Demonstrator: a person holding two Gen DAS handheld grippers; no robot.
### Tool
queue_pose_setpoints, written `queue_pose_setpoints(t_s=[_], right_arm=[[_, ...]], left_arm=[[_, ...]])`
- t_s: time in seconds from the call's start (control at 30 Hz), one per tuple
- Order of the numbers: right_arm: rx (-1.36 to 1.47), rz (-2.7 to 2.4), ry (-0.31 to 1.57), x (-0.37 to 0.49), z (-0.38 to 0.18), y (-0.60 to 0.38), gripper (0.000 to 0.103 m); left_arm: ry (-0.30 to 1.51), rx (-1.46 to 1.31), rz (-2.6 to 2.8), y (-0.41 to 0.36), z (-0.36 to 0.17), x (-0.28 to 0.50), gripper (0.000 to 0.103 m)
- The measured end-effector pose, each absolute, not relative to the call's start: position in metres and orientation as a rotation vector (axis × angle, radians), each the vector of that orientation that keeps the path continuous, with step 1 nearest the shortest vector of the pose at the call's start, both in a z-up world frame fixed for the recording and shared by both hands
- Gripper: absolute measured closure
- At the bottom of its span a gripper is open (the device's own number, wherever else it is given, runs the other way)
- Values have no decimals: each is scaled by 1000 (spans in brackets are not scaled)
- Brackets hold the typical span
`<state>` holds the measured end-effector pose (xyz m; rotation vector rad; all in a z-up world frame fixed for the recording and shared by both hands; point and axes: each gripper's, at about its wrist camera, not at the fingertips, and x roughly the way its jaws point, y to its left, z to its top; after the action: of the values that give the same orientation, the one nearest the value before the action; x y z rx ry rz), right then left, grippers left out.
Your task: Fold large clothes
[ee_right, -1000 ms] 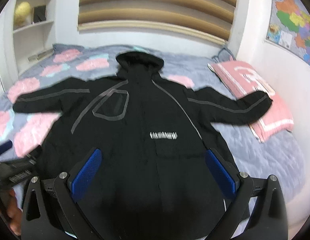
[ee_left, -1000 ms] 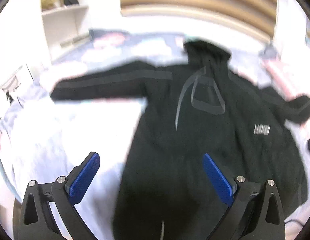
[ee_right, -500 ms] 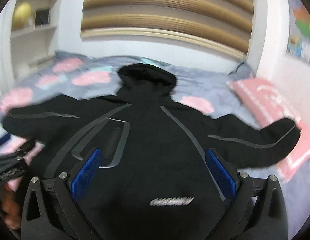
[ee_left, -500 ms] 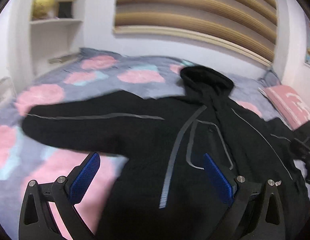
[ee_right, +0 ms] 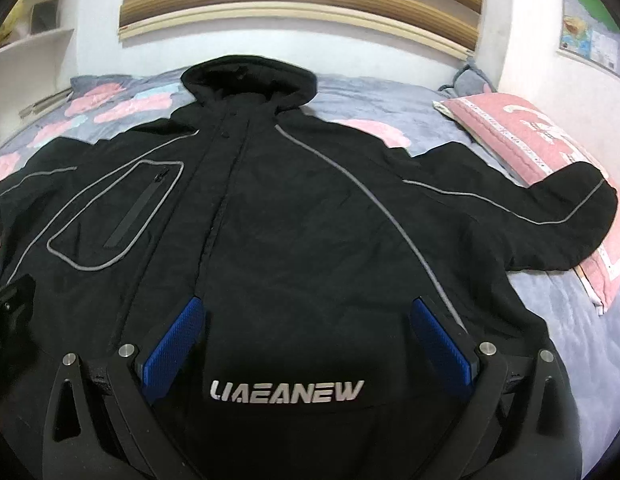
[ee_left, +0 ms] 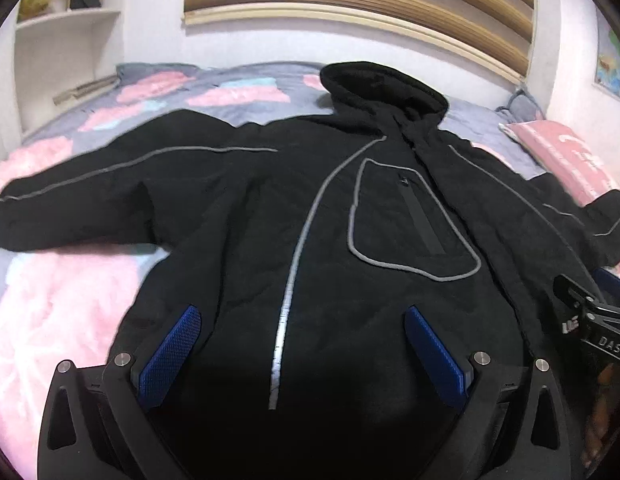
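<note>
While both hand-held grippers gape — low over jacket.

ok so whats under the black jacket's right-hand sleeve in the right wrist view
The cuff end of the black hooded jacket's sleeve lies on the pink printed pillow; the rest of the sleeve lies on the grey bedspread with pink patches. Whatever lies directly beneath the fabric is covered.
</note>
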<state>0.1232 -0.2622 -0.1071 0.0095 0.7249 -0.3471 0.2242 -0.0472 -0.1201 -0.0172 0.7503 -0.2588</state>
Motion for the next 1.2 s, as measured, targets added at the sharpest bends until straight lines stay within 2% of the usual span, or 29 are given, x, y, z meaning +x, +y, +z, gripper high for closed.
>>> queue_pose_setpoints(t_s=[1.2], right_arm=[[46, -339, 789, 132, -118, -269, 0]], left_arm=[[759, -41, -295, -33, -119, 221, 1]])
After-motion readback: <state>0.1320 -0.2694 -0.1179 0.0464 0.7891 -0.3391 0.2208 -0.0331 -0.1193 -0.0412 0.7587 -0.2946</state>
